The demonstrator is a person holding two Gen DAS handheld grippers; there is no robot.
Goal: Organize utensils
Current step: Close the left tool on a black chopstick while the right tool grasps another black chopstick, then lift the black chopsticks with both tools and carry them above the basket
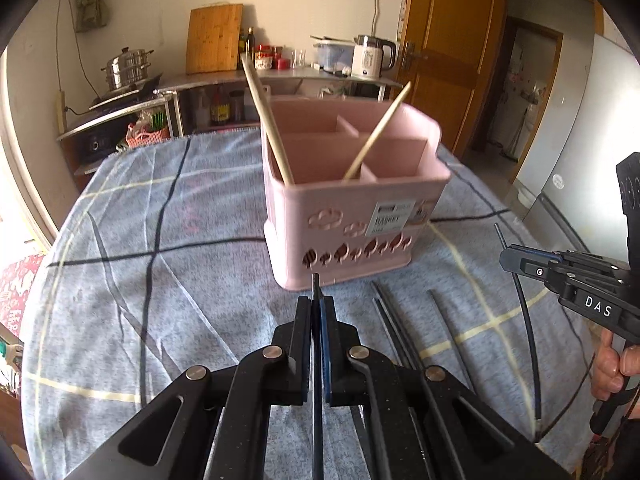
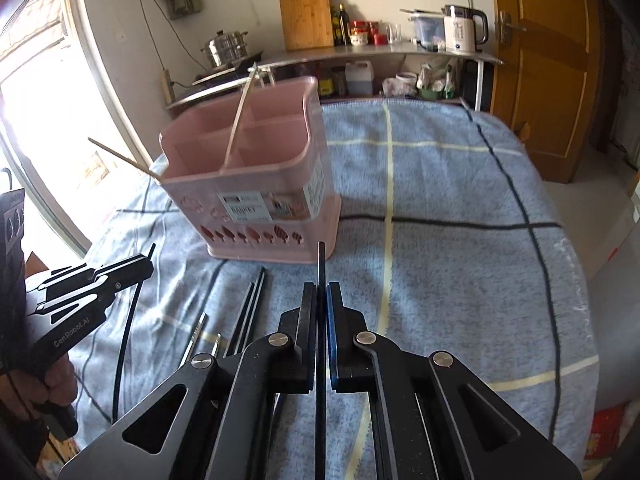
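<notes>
Kitchen counter under a blue plaid cloth carries a pink plastic divided utensil basket holding two wooden chopsticks. Left gripper and right gripper each pinch one black chopstick, fingers pressed together, tips aimed basketward for insertion; loose black chopsticks lie before it.

blue plaid cloth carries the pink caddy and loose black chopsticks.

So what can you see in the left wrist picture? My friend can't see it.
The left gripper is shut on a black chopstick, pointing at a pink utensil basket on a blue checked blanket. Two wooden chopsticks lean in the basket, more black chopsticks lie on the blanket, and the right gripper holds another.
</notes>
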